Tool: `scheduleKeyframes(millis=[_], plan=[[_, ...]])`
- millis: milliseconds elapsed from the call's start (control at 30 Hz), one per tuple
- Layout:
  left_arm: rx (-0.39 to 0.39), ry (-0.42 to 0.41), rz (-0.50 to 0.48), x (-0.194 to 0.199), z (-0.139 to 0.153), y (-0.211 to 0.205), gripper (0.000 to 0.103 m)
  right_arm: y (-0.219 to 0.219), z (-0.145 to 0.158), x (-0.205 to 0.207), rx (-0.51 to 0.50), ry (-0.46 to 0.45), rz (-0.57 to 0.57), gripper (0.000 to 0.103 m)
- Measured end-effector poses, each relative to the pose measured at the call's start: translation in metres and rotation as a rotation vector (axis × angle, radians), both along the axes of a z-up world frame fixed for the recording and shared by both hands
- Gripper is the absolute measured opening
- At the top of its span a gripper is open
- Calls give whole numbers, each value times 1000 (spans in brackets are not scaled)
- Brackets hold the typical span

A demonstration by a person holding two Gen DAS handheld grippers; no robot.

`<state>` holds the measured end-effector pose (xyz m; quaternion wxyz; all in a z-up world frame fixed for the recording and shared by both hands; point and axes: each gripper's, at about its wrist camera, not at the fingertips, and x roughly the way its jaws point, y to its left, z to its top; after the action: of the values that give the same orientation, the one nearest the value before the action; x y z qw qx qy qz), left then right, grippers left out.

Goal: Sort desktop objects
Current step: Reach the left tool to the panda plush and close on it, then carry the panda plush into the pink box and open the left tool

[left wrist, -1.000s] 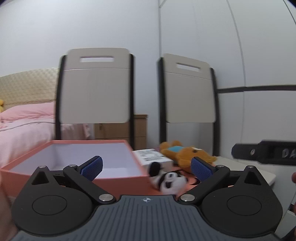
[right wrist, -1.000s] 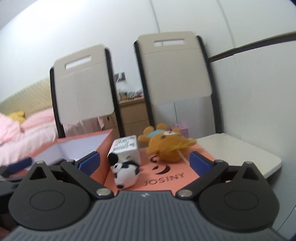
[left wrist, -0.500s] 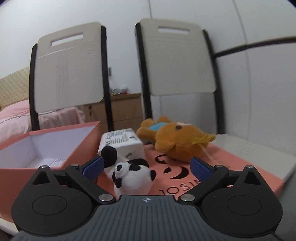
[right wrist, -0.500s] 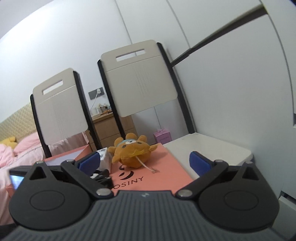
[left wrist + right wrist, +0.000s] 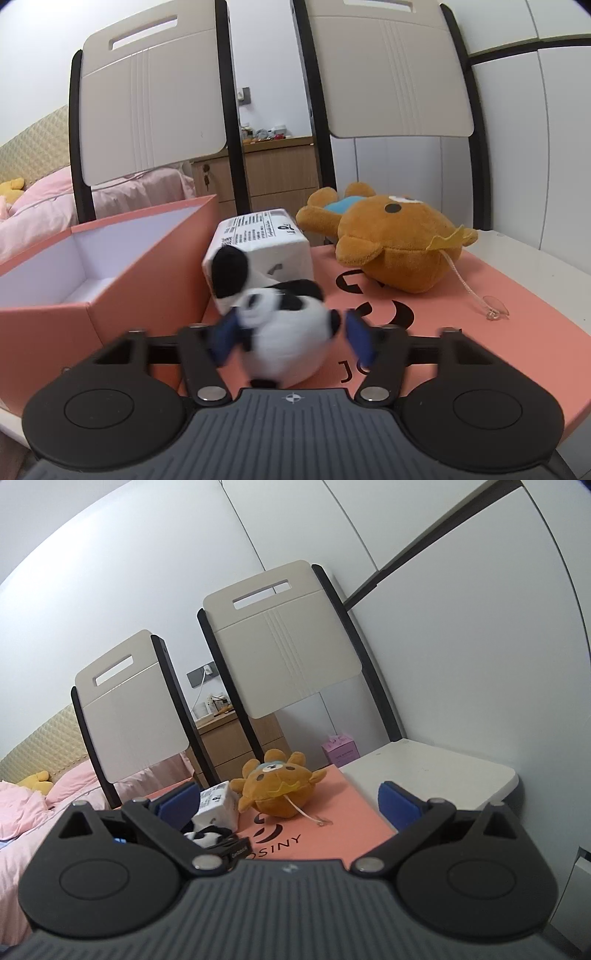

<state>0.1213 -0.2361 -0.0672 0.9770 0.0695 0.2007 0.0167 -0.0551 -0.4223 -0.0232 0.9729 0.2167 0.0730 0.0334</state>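
Left gripper (image 5: 291, 334) has its blue pads pinched in on the panda (image 5: 286, 341), which sits on the pink lid (image 5: 517, 317) just in front of the white carton (image 5: 264, 245); the pads look blurred, so I can't call the grip firm, and soft plush could squirt out or drag the carton as it lifts. The open box (image 5: 122, 273) waits left, its near wall in the way, bear (image 5: 391, 247) lies right, and the right gripper (image 5: 288, 801) hangs back, jaws wide, holding nothing.
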Motion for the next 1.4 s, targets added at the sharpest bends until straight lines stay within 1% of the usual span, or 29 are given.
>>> scheduleKeyframes(millis=[100,167,200,300,367,433,533,667,733,800,967,1100,1233,1333,1400], plan=[[-24,3,-34,-6,7,6,55,5,1,4,-3,3,-1,103],[-47,-1,-76,-16,16,10,55,9,1,6,-10,9,-6,103],[-67,-6,-103,-23,24,14,55,11,1,7,-13,10,-10,103],[-111,-57,-142,-49,51,28,55,18,1,9,-28,11,-31,103],[-144,-80,-172,-62,71,41,55,23,1,4,-57,-9,-68,103],[-159,-107,-184,-69,92,57,55,26,1,0,-75,-39,-82,103],[-139,-159,-180,-69,121,82,55,32,1,5,-81,-33,-60,103],[-99,-165,-134,-47,142,122,55,50,-1,20,-100,14,2,103],[-86,-128,-90,-26,144,146,55,61,0,25,-119,20,28,103],[-95,-70,-40,-2,142,175,55,70,0,31,-129,26,56,103],[-123,105,96,75,121,250,55,88,-1,41,-108,42,126,103],[-131,209,150,128,107,291,55,97,-1,48,-94,49,173,103],[-138,313,156,173,91,309,55,98,-3,60,-97,82,197,103],[-91,348,155,196,77,308,55,97,-6,69,-76,113,215,103],[-73,371,158,207,69,307,55,96,-9,73,-58,128,230,103]])
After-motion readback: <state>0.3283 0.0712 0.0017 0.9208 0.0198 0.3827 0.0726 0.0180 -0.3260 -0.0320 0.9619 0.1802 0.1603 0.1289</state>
